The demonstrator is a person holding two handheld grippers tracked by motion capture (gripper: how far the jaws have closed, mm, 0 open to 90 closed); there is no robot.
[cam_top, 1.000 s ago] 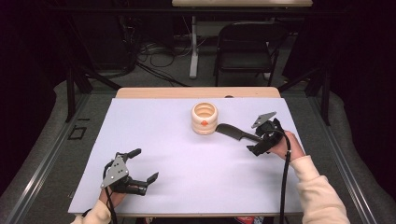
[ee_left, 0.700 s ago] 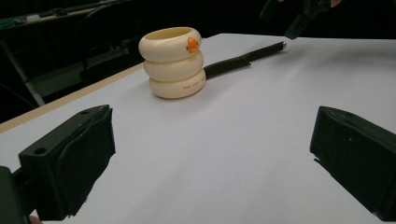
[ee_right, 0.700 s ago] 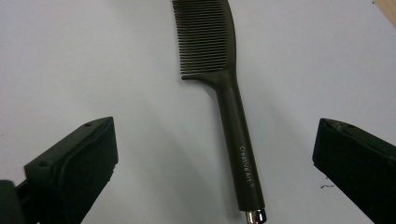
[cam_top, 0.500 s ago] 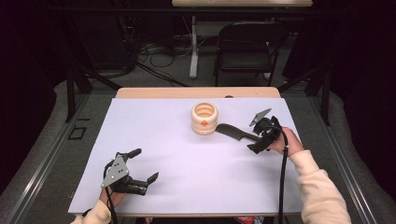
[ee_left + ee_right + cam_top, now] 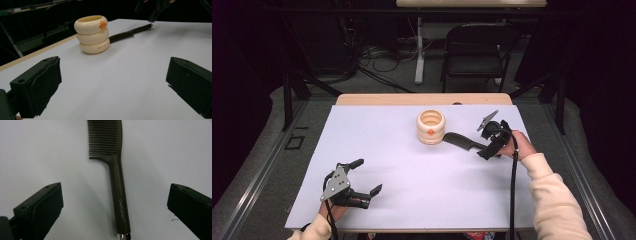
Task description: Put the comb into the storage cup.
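A dark brown comb (image 5: 460, 141) lies flat on the white table sheet (image 5: 412, 165), its toothed end beside a cream ringed cup (image 5: 430, 127) with an orange mark. My right gripper (image 5: 482, 143) hovers open over the comb's handle end; in the right gripper view the handle (image 5: 118, 185) runs up between the two wide-apart jaws without touching them. My left gripper (image 5: 368, 176) rests open near the front left of the sheet with nothing between its jaws. From the left gripper view, the cup (image 5: 92, 35) and comb (image 5: 130, 33) stand well ahead.
The sheet covers a wooden table whose far edge (image 5: 422, 99) shows behind the cup. A black chair (image 5: 474, 50) and floor cables (image 5: 377, 55) lie beyond the table. Bare sheet stretches between the two grippers.
My right gripper has shifted slightly left and away, closer over the comb's handle. The left gripper, cup and comb have stayed put.
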